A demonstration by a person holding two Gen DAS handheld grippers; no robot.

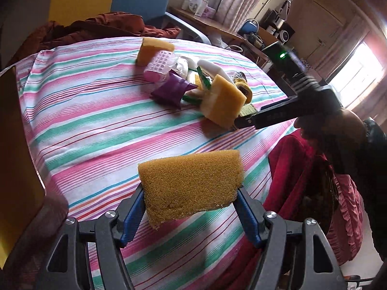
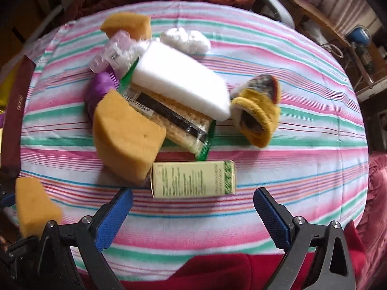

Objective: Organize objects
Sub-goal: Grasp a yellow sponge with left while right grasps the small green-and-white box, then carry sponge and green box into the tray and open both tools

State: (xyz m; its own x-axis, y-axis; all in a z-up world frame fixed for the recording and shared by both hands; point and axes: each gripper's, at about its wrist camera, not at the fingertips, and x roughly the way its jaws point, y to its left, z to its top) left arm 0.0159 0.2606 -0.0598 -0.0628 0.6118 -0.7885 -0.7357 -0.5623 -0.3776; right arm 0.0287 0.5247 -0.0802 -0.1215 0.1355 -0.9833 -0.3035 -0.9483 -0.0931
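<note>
My left gripper (image 1: 191,198) is shut on a yellow sponge (image 1: 191,183) and holds it above the striped cloth; the same sponge shows at the left edge of the right wrist view (image 2: 33,205). My right gripper (image 2: 193,207) is open and empty, just short of a pale green box (image 2: 193,178). Behind the box lies a heap: a large yellow sponge (image 2: 125,135), a wrapped scouring pad pack (image 2: 179,123), a white foam block (image 2: 183,79), a purple packet (image 2: 99,87), a clear pink packet (image 2: 113,50), another yellow sponge (image 2: 128,25) and a mustard cloth mitt (image 2: 258,116).
The striped pink, green and white cloth (image 2: 290,169) covers the surface. Red fabric (image 2: 217,270) lies at the near edge and dark red bedding (image 1: 96,24) at the far edge. A yellow board (image 1: 17,157) stands at the left. A desk with clutter (image 1: 217,24) is behind.
</note>
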